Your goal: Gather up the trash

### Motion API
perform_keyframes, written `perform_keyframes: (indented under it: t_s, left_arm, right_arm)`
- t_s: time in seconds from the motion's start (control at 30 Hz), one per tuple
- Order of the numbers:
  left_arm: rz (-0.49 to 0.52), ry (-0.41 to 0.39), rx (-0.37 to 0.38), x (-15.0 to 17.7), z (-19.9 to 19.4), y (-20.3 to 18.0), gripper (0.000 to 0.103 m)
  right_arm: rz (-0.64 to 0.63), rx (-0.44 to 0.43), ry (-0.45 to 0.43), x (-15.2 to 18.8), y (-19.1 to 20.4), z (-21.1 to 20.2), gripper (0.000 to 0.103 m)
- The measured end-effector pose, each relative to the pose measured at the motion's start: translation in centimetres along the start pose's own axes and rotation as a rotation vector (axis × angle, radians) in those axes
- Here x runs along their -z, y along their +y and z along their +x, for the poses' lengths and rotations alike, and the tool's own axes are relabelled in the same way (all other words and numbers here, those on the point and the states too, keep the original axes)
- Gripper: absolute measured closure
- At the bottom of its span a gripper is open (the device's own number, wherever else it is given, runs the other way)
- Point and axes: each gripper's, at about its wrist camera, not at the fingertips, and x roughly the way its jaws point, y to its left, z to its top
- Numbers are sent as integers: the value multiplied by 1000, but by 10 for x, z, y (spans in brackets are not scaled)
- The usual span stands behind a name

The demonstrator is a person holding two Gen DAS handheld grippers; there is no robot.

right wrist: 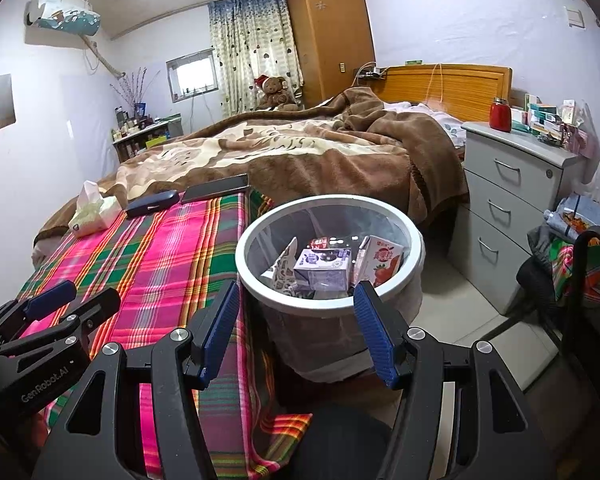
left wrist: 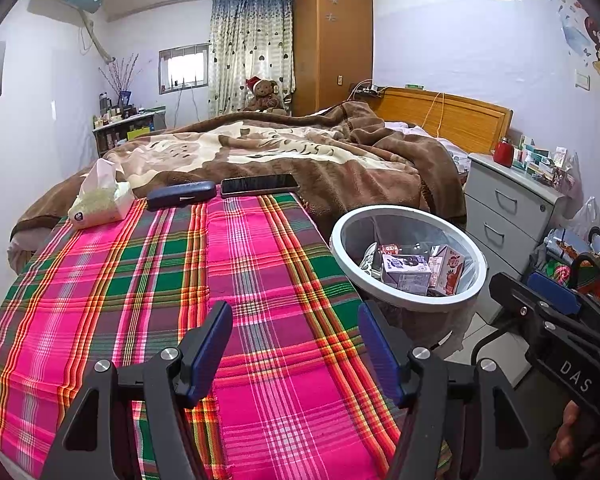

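A white-rimmed trash bin (right wrist: 244, 276) stands on the floor beside the bed and also shows in the left wrist view (left wrist: 340, 258). Inside it lie a purple carton (right wrist: 324, 268), a red strawberry carton (right wrist: 384, 260) and other wrappers. My left gripper (left wrist: 296, 320) is open and empty above the pink plaid cloth (left wrist: 180, 280). My right gripper (right wrist: 296, 300) is open and empty, just in front of the bin's near rim. The left gripper also shows at the left of the right wrist view (right wrist: 72, 300).
At the far end of the plaid cloth lie a tissue pack (left wrist: 100, 196), a dark blue case (left wrist: 180, 196) and a phone (left wrist: 260, 186). A brown blanket (left wrist: 300, 148) covers the bed. A grey drawer unit (right wrist: 512, 200) stands right of the bin; a chair with clothes (right wrist: 580, 264) at far right.
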Motion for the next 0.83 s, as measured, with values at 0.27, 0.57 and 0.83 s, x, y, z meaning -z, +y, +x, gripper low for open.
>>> perform_keyframes:
  t_s: [0.27, 0.57, 0.83]
  left_arm:
    - [1, -1, 1, 0, 0, 0, 38]
    - [-4, 1, 3, 1, 0, 1, 38]
    - [-6, 8, 3, 2, 3, 1, 38]
  right_arm:
    - [3, 1, -1, 0, -1, 0, 42]
    - [1, -3, -1, 0, 0, -1, 42]
    - [0, -5, 4, 0, 0, -1, 42]
